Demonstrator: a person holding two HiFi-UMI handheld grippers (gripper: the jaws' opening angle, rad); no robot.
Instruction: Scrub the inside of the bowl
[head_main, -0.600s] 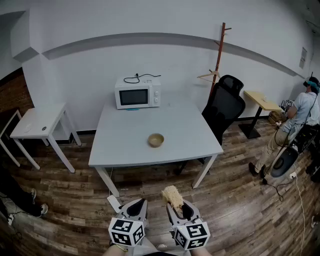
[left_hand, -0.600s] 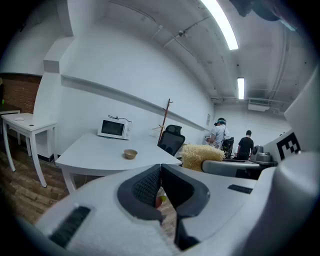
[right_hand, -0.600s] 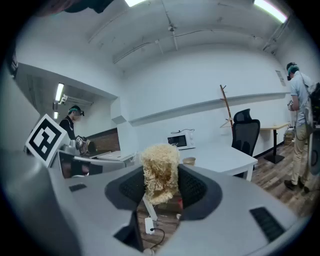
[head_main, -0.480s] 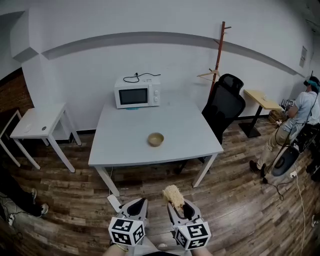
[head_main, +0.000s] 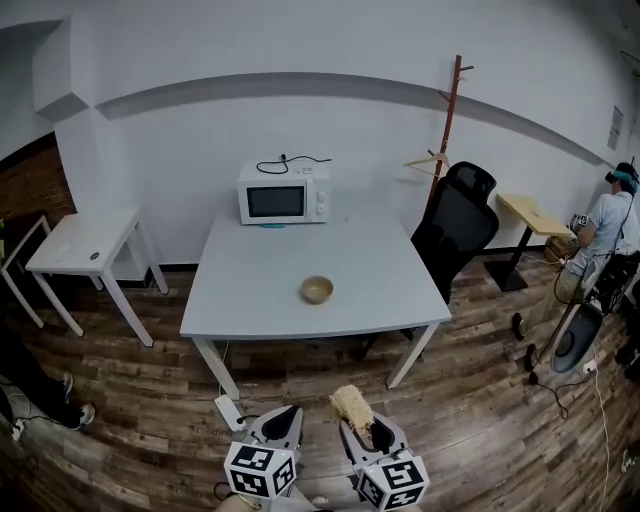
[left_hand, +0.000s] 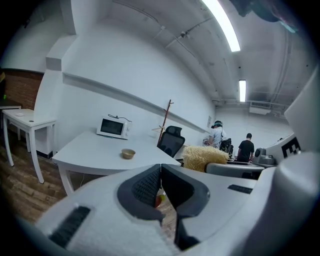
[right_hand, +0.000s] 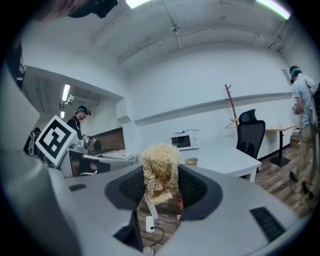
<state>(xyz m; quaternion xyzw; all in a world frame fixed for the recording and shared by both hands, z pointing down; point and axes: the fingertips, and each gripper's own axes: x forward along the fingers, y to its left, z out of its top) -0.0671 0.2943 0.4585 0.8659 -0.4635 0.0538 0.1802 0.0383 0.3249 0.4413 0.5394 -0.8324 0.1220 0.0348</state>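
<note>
A small tan bowl (head_main: 317, 290) stands near the front of the grey table (head_main: 250, 290); it also shows far off as the bowl (left_hand: 128, 153) and the bowl (right_hand: 191, 161). Both grippers are low over the wooden floor, well short of the table. My right gripper (head_main: 360, 428) is shut on a straw-coloured scrubber (head_main: 351, 406), whose tuft (right_hand: 160, 170) sticks up between the pads. My left gripper (head_main: 283, 425) is shut with nothing in it, its pads (left_hand: 161, 186) pressed together.
A white microwave (head_main: 284, 193) sits at the table's back. A black office chair (head_main: 458, 222) and a coat stand (head_main: 449, 120) are to the right, a small white side table (head_main: 85, 240) to the left. A person (head_main: 605, 230) stands at far right. A power strip (head_main: 228, 412) lies on the floor.
The view has shifted slightly: the table and bowl sit a little lower and the grippers lower in the picture. The right gripper keeps its hold on the scrubber.
</note>
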